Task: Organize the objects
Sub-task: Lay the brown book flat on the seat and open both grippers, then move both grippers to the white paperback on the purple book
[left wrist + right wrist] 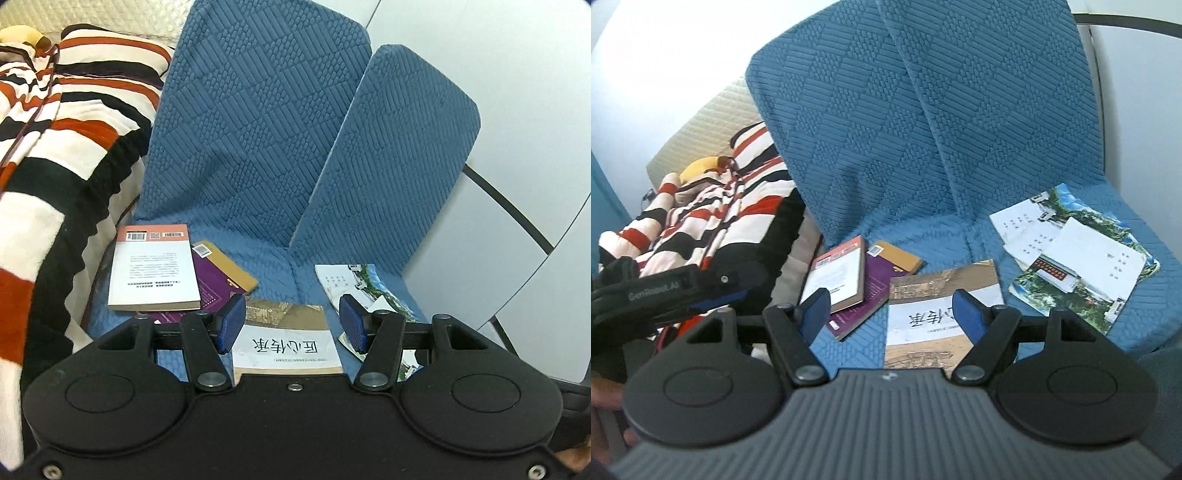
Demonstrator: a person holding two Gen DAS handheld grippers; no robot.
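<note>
Books and booklets lie scattered on a blue quilted sofa seat. A white-backed book rests on a purple and yellow book at the left. A brown and white book with large characters lies in the middle. Glossy scenic booklets sit at the right. My left gripper hangs open above the middle book, nothing between its blue pads. My right gripper is open and empty too, above the same book. The left gripper's body shows at the left of the right wrist view.
A striped red, black and white blanket is piled at the sofa's left end. Two blue back cushions stand behind the seat. Pale wall panels lie to the right.
</note>
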